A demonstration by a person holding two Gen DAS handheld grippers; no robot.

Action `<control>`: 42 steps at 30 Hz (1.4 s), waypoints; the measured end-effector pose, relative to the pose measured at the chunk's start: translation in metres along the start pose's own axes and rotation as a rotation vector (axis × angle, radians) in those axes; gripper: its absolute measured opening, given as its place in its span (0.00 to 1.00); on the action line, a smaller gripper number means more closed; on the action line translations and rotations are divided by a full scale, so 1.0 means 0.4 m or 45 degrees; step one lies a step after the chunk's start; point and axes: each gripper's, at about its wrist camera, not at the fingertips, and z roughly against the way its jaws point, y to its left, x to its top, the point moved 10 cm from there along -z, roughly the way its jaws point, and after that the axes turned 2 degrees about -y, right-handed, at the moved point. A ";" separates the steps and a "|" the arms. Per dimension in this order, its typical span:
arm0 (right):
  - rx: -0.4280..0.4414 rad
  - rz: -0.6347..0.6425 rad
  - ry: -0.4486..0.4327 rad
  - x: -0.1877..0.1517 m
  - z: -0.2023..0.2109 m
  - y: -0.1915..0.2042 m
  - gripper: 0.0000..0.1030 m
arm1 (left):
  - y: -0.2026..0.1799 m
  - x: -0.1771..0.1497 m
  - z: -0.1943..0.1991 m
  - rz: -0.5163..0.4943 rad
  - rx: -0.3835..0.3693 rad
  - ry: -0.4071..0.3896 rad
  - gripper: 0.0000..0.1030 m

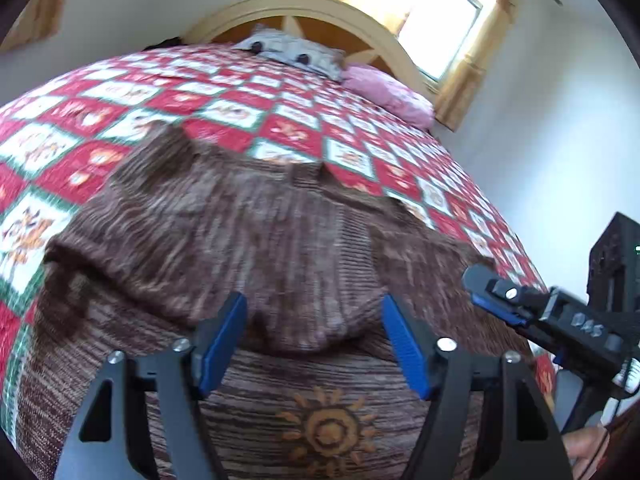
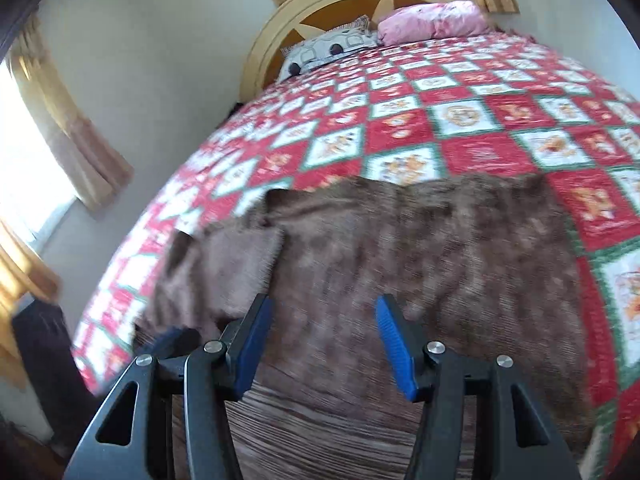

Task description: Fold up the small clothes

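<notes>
Sweater (image 1: 248, 232) — sun motif — beneath left gripper (image 1: 314, 344) and right gripper (image 2: 320, 344), both spread, empty.

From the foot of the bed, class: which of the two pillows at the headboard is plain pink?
The plain pink pillow, nearest the window side; the other grey-white patterned pillow beside it bears dark spots.

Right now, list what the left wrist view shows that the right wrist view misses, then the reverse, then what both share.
Only the left wrist view shows the orange sun motif on the brown ribbed knit garment, plus the right gripper seen from the side. Only the right wrist view shows the dark cabinet beside the bed. Both share the garment, the red-and-white patchwork quilt, the pink pillow, the arched wooden headboard, and open blue-padded jaws.
</notes>
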 end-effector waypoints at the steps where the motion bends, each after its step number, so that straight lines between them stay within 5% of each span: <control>1: 0.017 0.023 0.003 0.004 -0.006 0.022 0.54 | 0.012 -0.001 -0.009 0.039 0.008 0.018 0.71; 3: 0.061 0.104 0.003 0.007 -0.026 0.092 0.46 | 0.024 0.005 -0.003 0.085 -0.001 0.000 0.71; 7: 0.158 0.169 0.092 -0.035 -0.082 0.178 0.35 | 0.068 0.017 0.043 0.126 0.139 -0.084 0.71; 10: 0.071 0.284 0.234 -0.123 -0.138 0.164 0.27 | 0.126 0.030 0.077 0.163 0.221 -0.103 0.71; 14: 0.099 0.224 0.202 -0.131 -0.108 0.136 0.26 | 0.186 0.094 0.109 0.062 0.410 -0.178 0.72; 17: 0.141 0.168 0.191 -0.137 -0.096 0.122 0.26 | 0.242 0.137 0.080 0.039 0.515 -0.140 0.73; 20: 0.148 0.153 0.189 -0.140 -0.099 0.124 0.27 | 0.358 0.117 0.050 0.100 0.740 -0.020 0.73; 21: 0.144 0.159 0.190 -0.139 -0.097 0.126 0.27 | 0.390 0.096 0.041 0.144 0.761 0.040 0.74; 23: 0.134 0.170 0.195 -0.132 -0.096 0.130 0.27 | 0.409 0.100 0.065 0.220 0.706 -0.020 0.73; 25: 0.126 0.176 0.141 -0.100 -0.078 0.135 0.27 | 0.435 0.095 0.083 0.202 0.822 -0.023 0.74; 28: 0.084 0.151 0.042 -0.021 -0.065 0.124 0.27 | 0.443 0.092 0.077 0.220 0.806 -0.018 0.76; 32: 0.017 0.231 0.084 0.036 -0.141 0.139 0.27 | 0.441 0.091 0.072 0.182 0.845 -0.004 0.81; 36: -0.167 0.429 0.186 0.005 -0.289 0.121 0.26 | 0.440 0.097 0.071 0.188 0.846 -0.009 0.82; 42: -0.236 0.497 0.095 0.011 -0.289 0.125 0.27 | 0.439 0.092 0.073 0.184 0.856 -0.013 0.83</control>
